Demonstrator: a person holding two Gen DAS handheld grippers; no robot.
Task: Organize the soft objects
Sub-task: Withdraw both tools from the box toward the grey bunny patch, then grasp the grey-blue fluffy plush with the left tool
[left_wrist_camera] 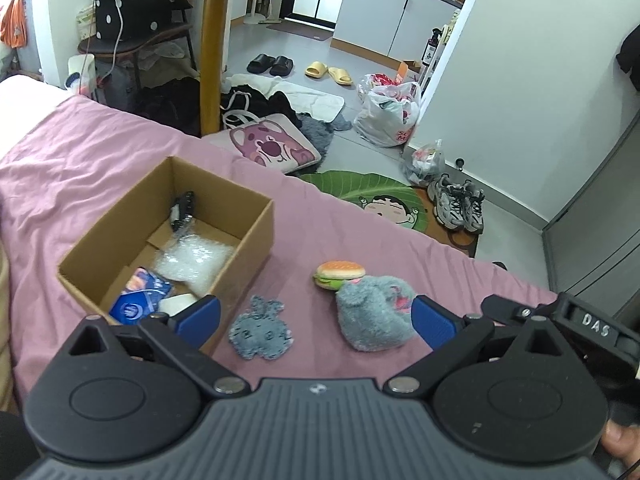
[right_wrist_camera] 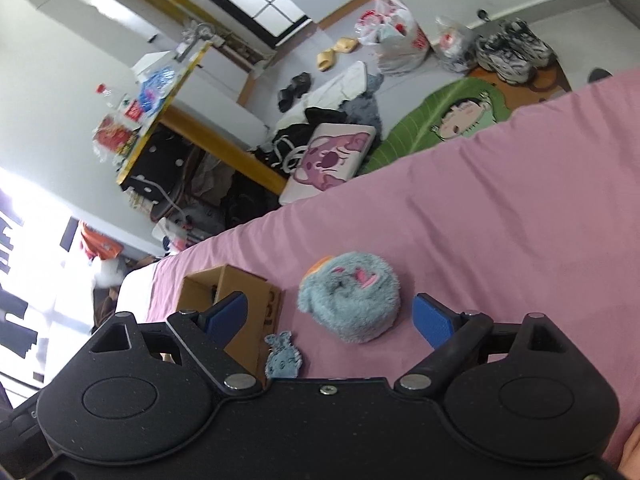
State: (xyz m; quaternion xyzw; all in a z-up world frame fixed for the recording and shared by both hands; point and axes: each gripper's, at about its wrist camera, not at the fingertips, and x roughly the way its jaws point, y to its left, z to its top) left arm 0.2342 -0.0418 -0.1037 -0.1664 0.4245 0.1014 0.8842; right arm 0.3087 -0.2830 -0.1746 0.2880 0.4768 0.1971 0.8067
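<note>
On the pink bedsheet (left_wrist_camera: 340,232) lie a flat blue-grey fuzzy patch (left_wrist_camera: 261,329), a round grey-blue plush (left_wrist_camera: 374,312) and a small toy burger (left_wrist_camera: 339,274) just behind the plush. An open cardboard box (left_wrist_camera: 168,236) to the left holds bubble wrap, a blue packet and a black item. My left gripper (left_wrist_camera: 316,322) hovers open above the patch and plush, holding nothing. In the right wrist view the plush (right_wrist_camera: 350,296) sits between the fingers of my open right gripper (right_wrist_camera: 332,318), a little ahead of them. The patch (right_wrist_camera: 282,356) and box (right_wrist_camera: 236,304) lie to its left.
Beyond the bed's edge the floor is cluttered: a pink bear cushion (left_wrist_camera: 272,148), a green cartoon rug (left_wrist_camera: 376,196), sneakers (left_wrist_camera: 456,204), plastic bags (left_wrist_camera: 390,112) and slippers. A yellow-legged table (left_wrist_camera: 212,40) stands behind the box. A person's thumb (left_wrist_camera: 620,440) shows at the lower right.
</note>
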